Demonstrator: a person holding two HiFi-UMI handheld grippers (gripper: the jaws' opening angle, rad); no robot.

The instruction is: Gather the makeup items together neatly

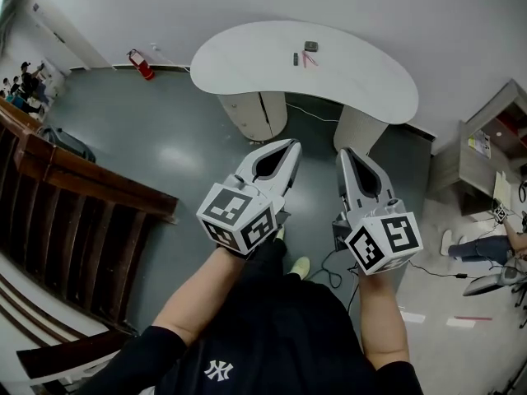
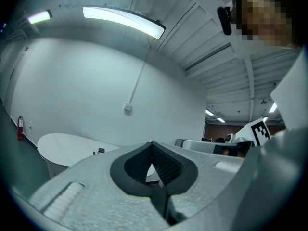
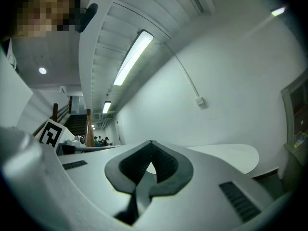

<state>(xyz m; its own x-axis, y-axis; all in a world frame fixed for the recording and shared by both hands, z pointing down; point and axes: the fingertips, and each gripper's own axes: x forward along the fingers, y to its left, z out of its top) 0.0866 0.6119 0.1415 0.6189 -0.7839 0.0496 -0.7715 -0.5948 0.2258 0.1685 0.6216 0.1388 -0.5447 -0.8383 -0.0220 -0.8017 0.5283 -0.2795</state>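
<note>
A white kidney-shaped table [image 1: 247, 56] stands ahead across the grey floor. On it lie a small grey compact [image 1: 310, 46], a thin pink stick [image 1: 306, 59] and a small dark item [image 1: 296, 58], close together. My left gripper [image 1: 295, 144] and right gripper [image 1: 344, 151] are held side by side in front of me, well short of the table, both shut with nothing in them. In the left gripper view the gripper [image 2: 153, 143] has its tips together, with the table [image 2: 62, 148] and a dark item [image 2: 101, 150] far off. The right gripper [image 3: 151, 142] points level at the table [image 3: 231, 155].
A red fire extinguisher [image 1: 142, 66] leans at the wall left of the table. A wooden stair railing [image 1: 82, 179] runs along the left. A shelf unit [image 1: 494, 138] and a seated person's leg [image 1: 482, 245] are at the right. Cables [image 1: 329, 262] lie on the floor.
</note>
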